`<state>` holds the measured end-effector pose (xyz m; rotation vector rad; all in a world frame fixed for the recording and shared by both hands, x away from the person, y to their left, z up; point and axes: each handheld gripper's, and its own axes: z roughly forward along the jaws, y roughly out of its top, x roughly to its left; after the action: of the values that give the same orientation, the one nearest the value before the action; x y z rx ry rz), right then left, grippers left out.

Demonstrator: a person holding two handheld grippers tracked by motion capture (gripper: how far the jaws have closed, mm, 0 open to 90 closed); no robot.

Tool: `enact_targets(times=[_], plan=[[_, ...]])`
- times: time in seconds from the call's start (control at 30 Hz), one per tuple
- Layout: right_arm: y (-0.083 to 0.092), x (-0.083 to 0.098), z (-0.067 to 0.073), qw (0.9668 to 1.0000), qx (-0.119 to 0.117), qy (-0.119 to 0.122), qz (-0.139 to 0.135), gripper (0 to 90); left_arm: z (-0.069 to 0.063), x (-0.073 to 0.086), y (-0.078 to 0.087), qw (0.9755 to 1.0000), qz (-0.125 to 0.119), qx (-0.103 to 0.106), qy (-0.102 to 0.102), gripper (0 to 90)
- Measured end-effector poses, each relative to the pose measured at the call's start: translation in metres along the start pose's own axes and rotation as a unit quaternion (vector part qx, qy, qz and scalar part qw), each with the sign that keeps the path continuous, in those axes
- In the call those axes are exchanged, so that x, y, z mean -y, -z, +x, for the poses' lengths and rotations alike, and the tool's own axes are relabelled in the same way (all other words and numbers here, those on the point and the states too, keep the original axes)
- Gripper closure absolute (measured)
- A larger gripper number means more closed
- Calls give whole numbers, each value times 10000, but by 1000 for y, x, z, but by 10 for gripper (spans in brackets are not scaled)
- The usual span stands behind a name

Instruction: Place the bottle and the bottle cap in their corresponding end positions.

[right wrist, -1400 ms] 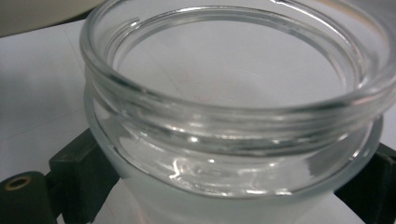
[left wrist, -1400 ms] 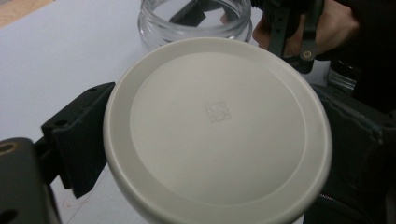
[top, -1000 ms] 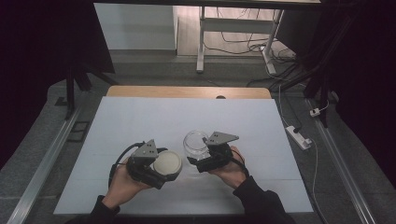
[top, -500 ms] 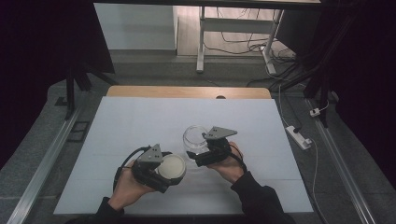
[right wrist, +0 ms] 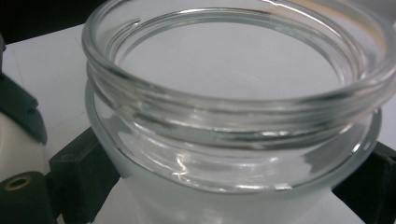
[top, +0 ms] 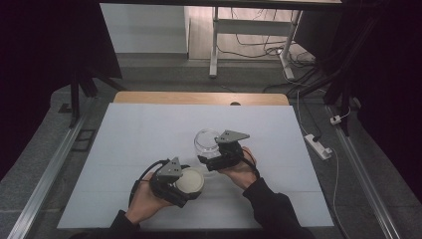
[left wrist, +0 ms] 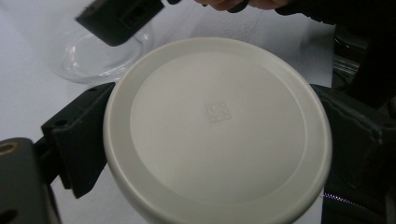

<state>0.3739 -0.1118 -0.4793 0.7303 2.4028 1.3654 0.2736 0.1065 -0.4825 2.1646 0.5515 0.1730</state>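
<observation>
- Two grippers share the work: the right gripper clamps the glass jar, steadying it mid-bench.
- Left gripper clamps the cream lid, beside the jar, likely for capping.

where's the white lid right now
The white lid is clamped between the jaws of the left tongs, near the front of the table in the high view, just left of the open glass jar in the right tongs.
</observation>
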Motion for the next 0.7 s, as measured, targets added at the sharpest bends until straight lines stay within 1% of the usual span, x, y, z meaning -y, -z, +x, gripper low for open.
enact_targets(times=[0.17, 0.3, 0.37, 0.5, 0.63, 0.67, 0.7], plan=[[-7, -1, -6, 10000, 75, -15, 30, 66, 0, 1, -10, 10000, 27, 16, 23, 76], [-13, -2, -11, 9999, 126, -39, 38, 66, 1, 1, -17, 10000, 76, 31, -23, 76], [-15, -2, -13, 9998, 155, -59, 52, 66, 1, 1, -22, 10000, 58, 48, 5, 76], [-20, -3, -18, 9997, 211, -79, 41, 66, 1, 1, -29, 9999, 106, 12, -45, 76], [-26, -4, -21, 9997, 236, -88, 36, 66, 3, 1, -35, 9999, 156, -7, -60, 76], [-27, -5, -22, 9996, 257, -94, 43, 66, 3, 1, -38, 9999, 151, -13, -27, 75], [-29, -5, -23, 9996, 250, -98, 36, 66, 3, 1, -39, 9999, 164, -41, -37, 75]])
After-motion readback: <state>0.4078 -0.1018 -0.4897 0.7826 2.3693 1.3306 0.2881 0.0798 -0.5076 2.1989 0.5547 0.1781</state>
